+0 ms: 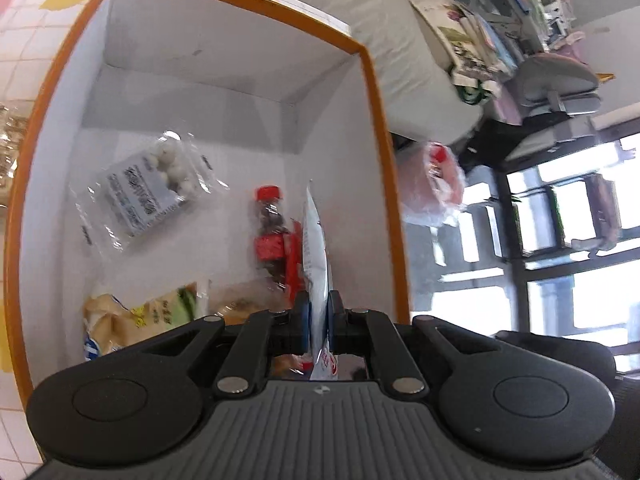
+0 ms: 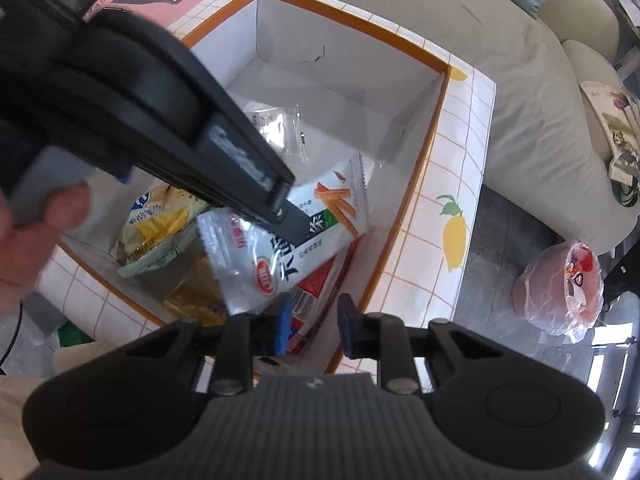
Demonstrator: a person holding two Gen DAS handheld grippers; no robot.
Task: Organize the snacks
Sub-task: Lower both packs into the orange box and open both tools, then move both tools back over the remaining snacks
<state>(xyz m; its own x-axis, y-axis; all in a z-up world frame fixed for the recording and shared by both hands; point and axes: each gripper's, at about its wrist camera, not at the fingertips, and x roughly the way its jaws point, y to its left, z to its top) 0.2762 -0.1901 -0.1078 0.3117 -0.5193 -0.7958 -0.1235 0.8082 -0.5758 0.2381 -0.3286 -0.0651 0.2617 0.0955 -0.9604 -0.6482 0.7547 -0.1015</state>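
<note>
The left gripper (image 1: 319,312) pinches a white snack packet (image 2: 296,236) edge-on over the orange-rimmed box (image 1: 376,128). Released now, it could land crooked atop the bottle (image 1: 272,236). The right gripper (image 2: 314,322) hangs empty, fingers gapped, holding nothing.

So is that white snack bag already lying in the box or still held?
Held. The left tongs are shut on the white bag, which hangs edge-on over the snacks inside the box.

Left gripper (image 1: 319,322) pinches a white snack packet (image 1: 316,248) edge-on over the orange-rimmed box (image 1: 376,128)
</note>
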